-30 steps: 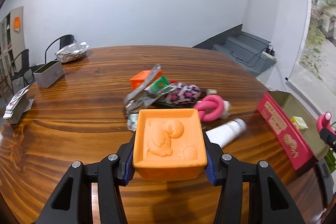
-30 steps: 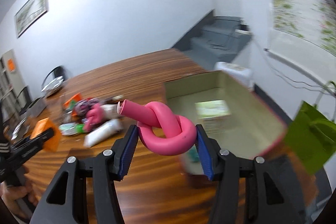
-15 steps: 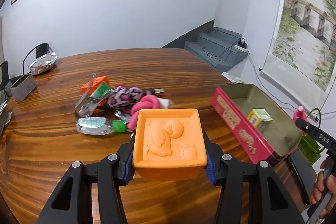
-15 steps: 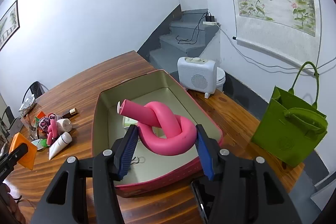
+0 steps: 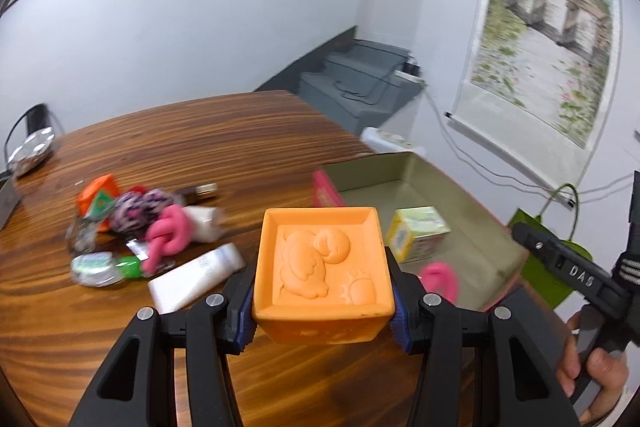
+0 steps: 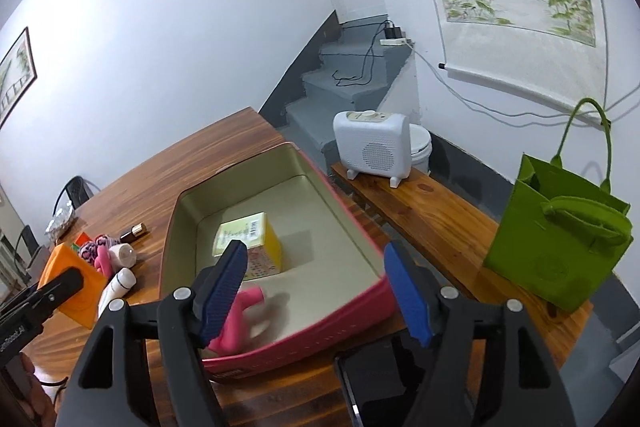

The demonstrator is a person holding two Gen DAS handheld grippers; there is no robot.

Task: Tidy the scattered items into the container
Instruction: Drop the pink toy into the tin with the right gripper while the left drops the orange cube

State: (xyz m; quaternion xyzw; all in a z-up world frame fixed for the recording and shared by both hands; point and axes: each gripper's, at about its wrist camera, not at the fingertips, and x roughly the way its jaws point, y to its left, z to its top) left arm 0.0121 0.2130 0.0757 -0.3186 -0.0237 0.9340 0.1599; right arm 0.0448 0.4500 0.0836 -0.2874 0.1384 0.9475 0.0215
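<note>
The left gripper [image 5: 322,311] pinches the orange mould [image 5: 323,267] – the tin [image 5: 404,169] lies ahead-right – while the right gripper [image 6: 316,291], jaws just opened, stands spread, empty.

Counted: one red tin [image 6: 276,343]; two pink knotted tubes, one in the tin [image 6: 240,315], one on the table [image 5: 168,233]; one yellow carton [image 6: 248,239]; one orange mould [image 5: 324,267]; two white tubes [image 5: 196,277] [image 5: 202,223]; one green bag [image 6: 556,247].
</note>
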